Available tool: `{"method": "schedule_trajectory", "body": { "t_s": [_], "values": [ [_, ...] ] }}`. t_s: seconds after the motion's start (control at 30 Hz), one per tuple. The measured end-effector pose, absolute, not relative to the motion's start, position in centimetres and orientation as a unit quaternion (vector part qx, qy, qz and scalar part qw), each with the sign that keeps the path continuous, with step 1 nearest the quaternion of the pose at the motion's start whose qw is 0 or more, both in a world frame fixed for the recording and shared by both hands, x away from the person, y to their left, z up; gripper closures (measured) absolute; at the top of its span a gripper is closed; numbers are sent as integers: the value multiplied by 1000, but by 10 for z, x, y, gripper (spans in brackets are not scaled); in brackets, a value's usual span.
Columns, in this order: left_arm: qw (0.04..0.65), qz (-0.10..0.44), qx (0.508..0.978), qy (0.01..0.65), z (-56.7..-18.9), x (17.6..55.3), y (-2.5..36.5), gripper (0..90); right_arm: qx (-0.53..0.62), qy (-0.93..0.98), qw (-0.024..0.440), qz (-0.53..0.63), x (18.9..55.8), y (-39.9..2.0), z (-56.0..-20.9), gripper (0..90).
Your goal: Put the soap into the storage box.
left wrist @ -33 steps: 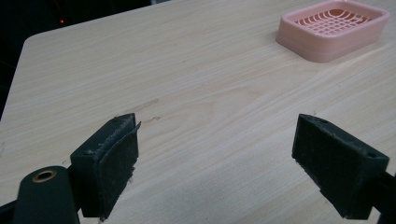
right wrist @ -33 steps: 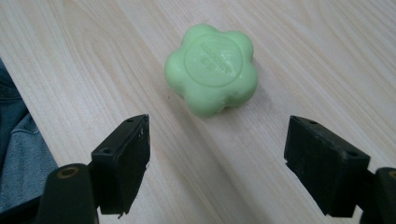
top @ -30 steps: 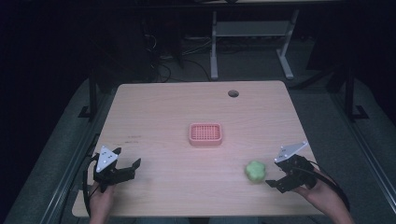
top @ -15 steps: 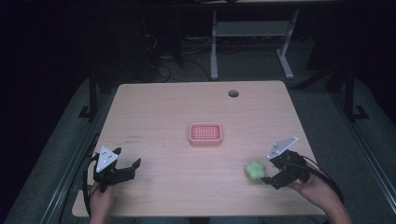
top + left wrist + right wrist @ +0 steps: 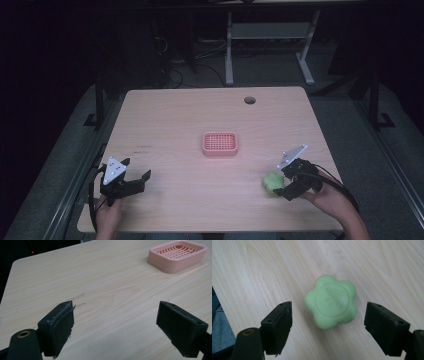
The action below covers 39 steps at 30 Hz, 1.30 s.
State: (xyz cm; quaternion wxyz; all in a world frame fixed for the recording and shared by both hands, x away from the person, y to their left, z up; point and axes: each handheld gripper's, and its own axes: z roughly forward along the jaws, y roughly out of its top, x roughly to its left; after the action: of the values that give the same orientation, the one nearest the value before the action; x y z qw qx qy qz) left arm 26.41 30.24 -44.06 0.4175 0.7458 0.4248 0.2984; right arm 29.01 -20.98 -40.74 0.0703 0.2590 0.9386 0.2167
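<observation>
Right gripper (image 5: pixel 284 186) has reached soap (image 5: pixel 273 183).

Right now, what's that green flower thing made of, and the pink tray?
The green flower thing looks like a bar of soap: matte, waxy, soft-edged, with words pressed into its top. It could also be wax or soft plastic. The pink tray looks like moulded plastic: smooth, slightly glossy, with a thin grid floor, probably a soap dish.

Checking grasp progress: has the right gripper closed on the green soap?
No, the right gripper is open, its jaws standing apart on either side of the green soap, not touching it.
</observation>
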Motion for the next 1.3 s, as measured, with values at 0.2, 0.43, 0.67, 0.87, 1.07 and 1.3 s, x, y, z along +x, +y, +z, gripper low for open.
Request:
{"method": "schedule_trajectory", "body": {
  "t_s": [0.2,0.43,0.67,0.87,1.07,1.3],
  "values": [
    [416,299,748,423,-440,264,302,143,257,943,62,201,297,-200,-412,206],
    [415,298,749,422,-441,264,302,143,255,950,55,171,305,-192,-419,191],
    [416,297,749,423,-441,264,301,143,249,957,47,142,310,-184,-427,187],
    [416,296,749,421,-441,264,300,143,249,958,45,132,313,-181,-430,193],
    [415,295,750,421,-441,264,300,143,243,962,40,118,316,-177,-436,200],
    [415,295,751,421,-441,264,300,143,241,964,38,105,319,-173,-440,220]
  ]
}}
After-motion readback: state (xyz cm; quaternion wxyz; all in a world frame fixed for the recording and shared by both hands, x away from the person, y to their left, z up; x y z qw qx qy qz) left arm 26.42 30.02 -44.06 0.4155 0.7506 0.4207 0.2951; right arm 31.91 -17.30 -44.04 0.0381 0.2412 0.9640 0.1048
